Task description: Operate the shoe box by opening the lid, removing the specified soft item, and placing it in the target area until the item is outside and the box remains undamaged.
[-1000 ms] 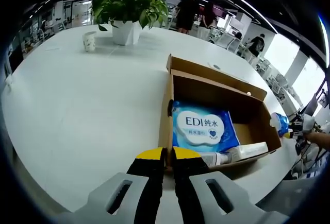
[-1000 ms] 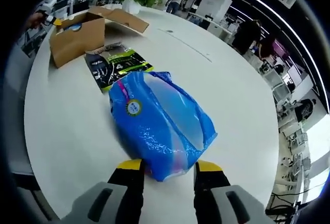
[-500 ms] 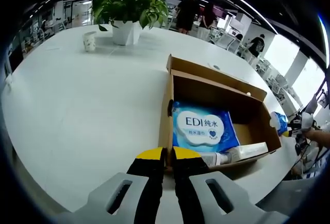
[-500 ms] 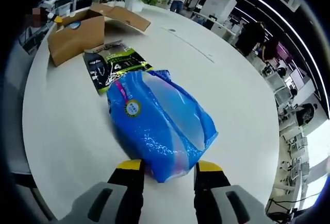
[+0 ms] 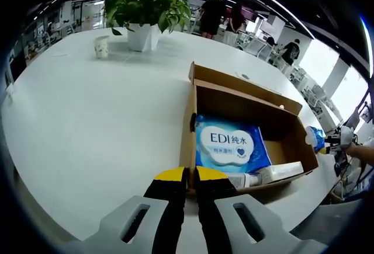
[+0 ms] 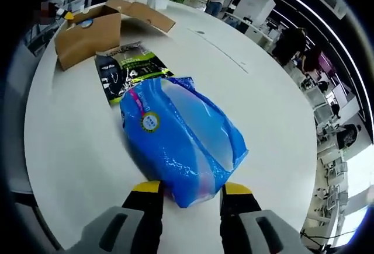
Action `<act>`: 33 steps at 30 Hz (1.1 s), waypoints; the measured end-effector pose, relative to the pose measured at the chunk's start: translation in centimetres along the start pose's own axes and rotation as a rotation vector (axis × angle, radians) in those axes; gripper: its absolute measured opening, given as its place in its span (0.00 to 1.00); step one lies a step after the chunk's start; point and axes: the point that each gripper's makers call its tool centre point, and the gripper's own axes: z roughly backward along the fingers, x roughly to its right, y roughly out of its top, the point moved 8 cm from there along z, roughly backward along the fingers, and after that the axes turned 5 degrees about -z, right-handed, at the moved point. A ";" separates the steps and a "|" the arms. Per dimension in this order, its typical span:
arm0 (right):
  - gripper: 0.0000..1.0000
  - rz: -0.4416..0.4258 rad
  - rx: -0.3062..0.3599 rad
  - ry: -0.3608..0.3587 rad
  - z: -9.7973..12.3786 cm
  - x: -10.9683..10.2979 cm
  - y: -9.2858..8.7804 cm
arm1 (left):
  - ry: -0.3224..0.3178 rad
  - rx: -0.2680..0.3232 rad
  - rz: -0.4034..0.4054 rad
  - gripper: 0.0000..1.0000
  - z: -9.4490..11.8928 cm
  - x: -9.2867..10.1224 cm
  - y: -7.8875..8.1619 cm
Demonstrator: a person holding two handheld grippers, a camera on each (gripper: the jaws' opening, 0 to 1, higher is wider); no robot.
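Note:
The open cardboard shoe box (image 5: pixel 188 127) lies on the white table, and my left gripper (image 5: pixel 190 176) is shut on its near corner wall. Inside lie a blue EDI wipes pack (image 5: pixel 229 143) and a white tube (image 5: pixel 270 173). The soft blue plastic bag (image 6: pixel 178 140) rests on the table outside the box. Its near end fills the gap of my right gripper (image 6: pixel 191 190), which is shut on it. The same shoe box (image 6: pixel 87 32) stands far off at the upper left of the right gripper view. The blue bag (image 5: pixel 317 139) also peeks past the box's far end.
A green-and-black packet (image 6: pixel 131 70) lies flat between bag and box. A potted plant (image 5: pixel 149 9) and a paper cup (image 5: pixel 101 46) stand at the table's far side. The table edge (image 6: pixel 35 166) runs close on the left. People stand in the background.
The right gripper view has shifted slightly, so the camera moved a little; the bag stays between the jaws. The left gripper and the box have not moved.

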 end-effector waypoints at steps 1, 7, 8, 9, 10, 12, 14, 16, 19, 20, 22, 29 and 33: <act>0.35 0.000 0.000 -0.001 0.1 -0.1 0.1 | 0.000 0.001 0.001 0.04 0.0 0.0 0.0; 0.36 -0.003 -0.002 -0.008 0.2 0.0 0.0 | 0.000 0.000 -0.002 0.04 0.1 0.0 0.0; 0.35 -0.001 -0.005 -0.016 0.2 0.0 0.0 | 0.000 0.000 -0.002 0.04 0.1 0.0 0.0; 0.34 0.003 -0.011 -0.027 0.3 0.2 -0.1 | 0.000 0.000 -0.003 0.04 0.0 0.0 0.0; 0.34 -0.002 -0.011 -0.030 0.3 0.2 -0.2 | 0.000 0.000 -0.003 0.04 0.0 0.0 0.0; 0.34 -0.007 -0.013 -0.027 0.4 0.3 -0.4 | 0.000 0.001 -0.005 0.04 0.0 0.0 0.0; 0.35 -0.009 -0.009 -0.028 0.8 0.0 -0.4 | 0.001 0.001 -0.006 0.04 0.0 0.0 0.0; 0.36 -0.014 0.002 -0.028 1.0 -0.2 -0.4 | 0.002 0.003 -0.008 0.04 0.1 0.0 0.0; 0.37 -0.012 0.011 -0.026 1.5 -0.9 -0.4 | 0.005 0.003 -0.014 0.04 0.0 0.1 0.0; 0.37 -0.016 0.014 -0.026 1.6 -1.0 -0.4 | 0.005 0.003 -0.013 0.04 0.0 0.1 0.0; 0.37 -0.030 0.019 -0.029 1.8 -1.1 -0.6 | 0.005 0.003 -0.012 0.04 0.0 0.1 0.0; 0.37 -0.079 0.056 -0.048 3.2 -2.2 -0.9 | 0.003 0.009 -0.005 0.04 0.0 -0.1 0.0; 0.38 -0.091 0.086 -0.055 4.3 -2.9 -0.7 | 0.003 0.011 -0.007 0.04 0.0 0.0 -0.1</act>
